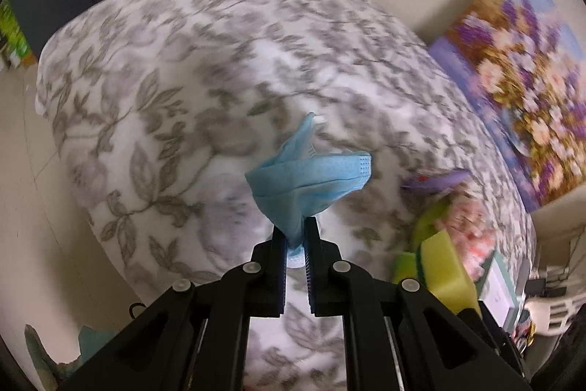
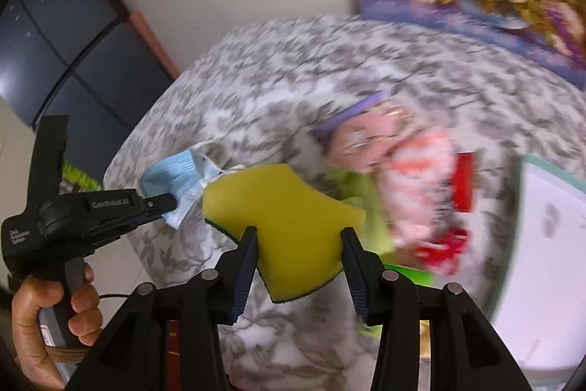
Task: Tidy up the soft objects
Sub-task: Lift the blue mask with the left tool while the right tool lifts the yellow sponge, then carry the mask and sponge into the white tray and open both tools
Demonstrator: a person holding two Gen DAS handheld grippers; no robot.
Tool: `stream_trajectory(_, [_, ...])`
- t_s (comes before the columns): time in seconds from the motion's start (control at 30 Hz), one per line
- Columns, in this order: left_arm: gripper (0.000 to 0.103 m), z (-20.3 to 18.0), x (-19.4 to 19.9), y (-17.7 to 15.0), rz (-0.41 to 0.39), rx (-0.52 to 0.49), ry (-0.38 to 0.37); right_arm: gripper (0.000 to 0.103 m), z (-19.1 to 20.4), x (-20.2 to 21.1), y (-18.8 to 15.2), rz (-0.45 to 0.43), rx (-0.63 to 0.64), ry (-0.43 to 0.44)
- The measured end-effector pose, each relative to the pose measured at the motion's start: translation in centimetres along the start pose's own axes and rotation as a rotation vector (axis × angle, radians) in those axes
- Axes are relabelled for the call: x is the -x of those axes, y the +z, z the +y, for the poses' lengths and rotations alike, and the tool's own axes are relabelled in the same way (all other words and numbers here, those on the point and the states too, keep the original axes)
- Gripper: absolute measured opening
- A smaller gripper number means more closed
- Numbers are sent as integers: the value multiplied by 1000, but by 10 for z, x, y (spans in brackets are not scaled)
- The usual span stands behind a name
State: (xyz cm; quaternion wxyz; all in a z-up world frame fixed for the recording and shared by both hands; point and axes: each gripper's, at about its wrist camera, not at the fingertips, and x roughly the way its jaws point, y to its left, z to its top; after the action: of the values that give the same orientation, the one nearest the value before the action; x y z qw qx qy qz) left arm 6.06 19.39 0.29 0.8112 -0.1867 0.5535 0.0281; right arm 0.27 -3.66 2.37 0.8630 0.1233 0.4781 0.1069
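Pinching tight, the left gripper (image 1: 296, 237) is clamping a crumpled blue face mask (image 1: 309, 178), its jaws nearly together with the bunched fabric sticking up between them above the leaf-patterned cloth (image 1: 146, 105) covering the table. Seen from the right wrist view, that same mask (image 2: 175, 178) is dangling from the left tool's tip, and a person's hand (image 2: 47, 310) is wrapping around the black handle at the lower left.

Over on the other side, the right gripper (image 2: 298, 251) is squeezing a yellow sponge (image 2: 289, 226) with a dark green scouring layer underneath; both pads are pressing on its narrow waist and the sponge is sitting raised off the cloth. From the left wrist view the sponge (image 1: 447, 270) is showing at the lower right.

Beyond the sponge, a blurred heap of soft things (image 2: 403, 178) in pink, purple, green and red is lying on the cloth. A flower painting (image 1: 520, 98) is leaning against the wall behind the table.
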Motion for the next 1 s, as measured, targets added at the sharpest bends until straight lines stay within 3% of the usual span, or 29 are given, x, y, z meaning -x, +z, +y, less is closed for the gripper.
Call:
stream_trajectory(0.37, [9,-100,35,-16,-58,-211,-5,48,-78,65,-1,-116,-158,-229])
stream_trajectory(0.5, [9,-149,43,-26,-77,-300,-13,48,-110,77,-5,-132,-232,-266])
stream_trajectory(1.0, [9,-292,10,-96,-39,-584,-33,49,-216,105,-21,-131,-372,-498])
